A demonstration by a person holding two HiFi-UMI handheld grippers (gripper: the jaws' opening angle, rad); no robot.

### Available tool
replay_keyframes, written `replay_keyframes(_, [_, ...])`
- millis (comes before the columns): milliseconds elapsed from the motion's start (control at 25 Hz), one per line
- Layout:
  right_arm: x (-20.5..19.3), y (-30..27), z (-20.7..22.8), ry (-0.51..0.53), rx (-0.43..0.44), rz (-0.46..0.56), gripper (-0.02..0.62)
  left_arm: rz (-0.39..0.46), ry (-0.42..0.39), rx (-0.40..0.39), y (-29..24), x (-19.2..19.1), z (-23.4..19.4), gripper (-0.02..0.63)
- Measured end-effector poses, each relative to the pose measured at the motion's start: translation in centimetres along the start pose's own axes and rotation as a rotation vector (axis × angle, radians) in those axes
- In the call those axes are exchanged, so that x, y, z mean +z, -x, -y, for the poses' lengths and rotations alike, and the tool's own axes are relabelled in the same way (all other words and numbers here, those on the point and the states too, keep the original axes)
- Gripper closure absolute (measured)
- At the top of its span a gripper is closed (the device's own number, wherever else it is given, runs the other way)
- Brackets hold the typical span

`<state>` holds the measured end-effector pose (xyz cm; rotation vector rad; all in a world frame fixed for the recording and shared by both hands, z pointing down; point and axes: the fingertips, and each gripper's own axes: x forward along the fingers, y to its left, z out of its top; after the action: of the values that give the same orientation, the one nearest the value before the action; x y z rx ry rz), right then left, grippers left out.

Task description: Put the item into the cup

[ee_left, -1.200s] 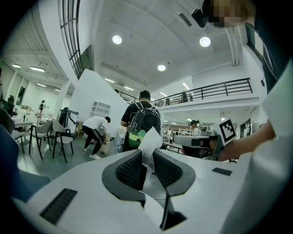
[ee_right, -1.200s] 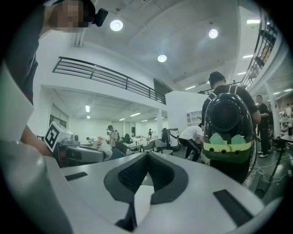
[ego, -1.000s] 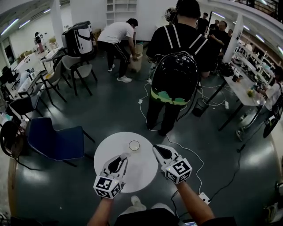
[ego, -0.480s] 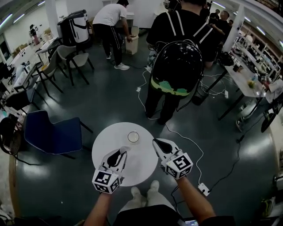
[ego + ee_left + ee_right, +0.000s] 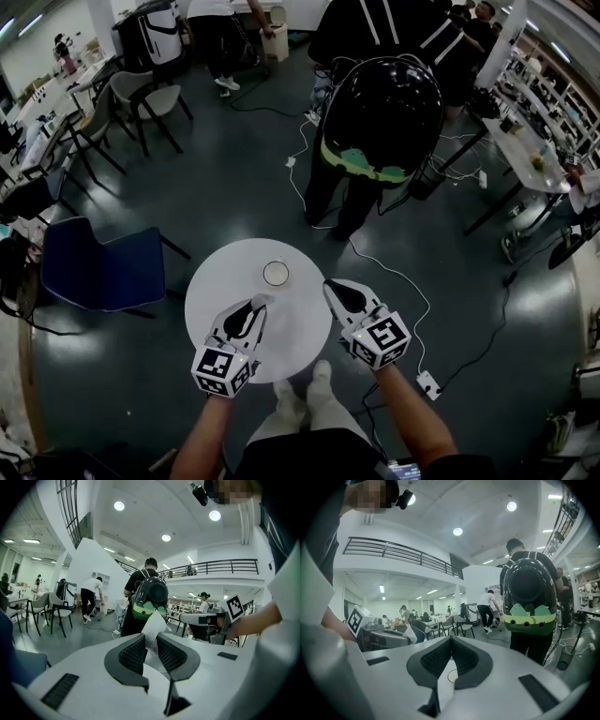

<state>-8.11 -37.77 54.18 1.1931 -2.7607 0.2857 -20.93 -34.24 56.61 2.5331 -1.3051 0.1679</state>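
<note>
Above the near side of the table (image 5: 206,292), the left gripper (image 5: 151,642) pinches the item (image 5: 153,621), a white crumpled sheet, low down; likely light, soft, limp. The right gripper (image 5: 451,642) is pressed together, empty. Beyond stands the cup (image 5: 276,274)

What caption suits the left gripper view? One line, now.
Left gripper pinching a crumpled white paper item, with a glossy black backpack on a person standing beyond.

Both forearms reach forward, side by side. The left hand-held gripper (image 5: 253,307) pinches a white paper wad (image 5: 153,623) between its jaws. The right hand-held gripper (image 5: 332,287) has its jaws pressed together.
</note>
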Motion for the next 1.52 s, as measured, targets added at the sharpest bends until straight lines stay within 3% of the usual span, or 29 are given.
replay_keyframes(440, [-3.8,-1.8,3.9,-0.040,0.013,-0.039,0.578,-0.087,-0.072,0.006,-6.7,-3.3,-2.1,0.523])
replay_keyframes(1040, [-7.0,-2.9,6.8,-0.046,0.003,-0.076,0.578,-0.275,-0.160,0.013,-14.3,-9.9,-5.6,0.523])
replay_keyframes(1520, [-9.9,-4.2,8.8,-0.097,-0.037,-0.122,0.578,-0.338,-0.177,0.021,-18.9,-12.8,-9.8,0.522])
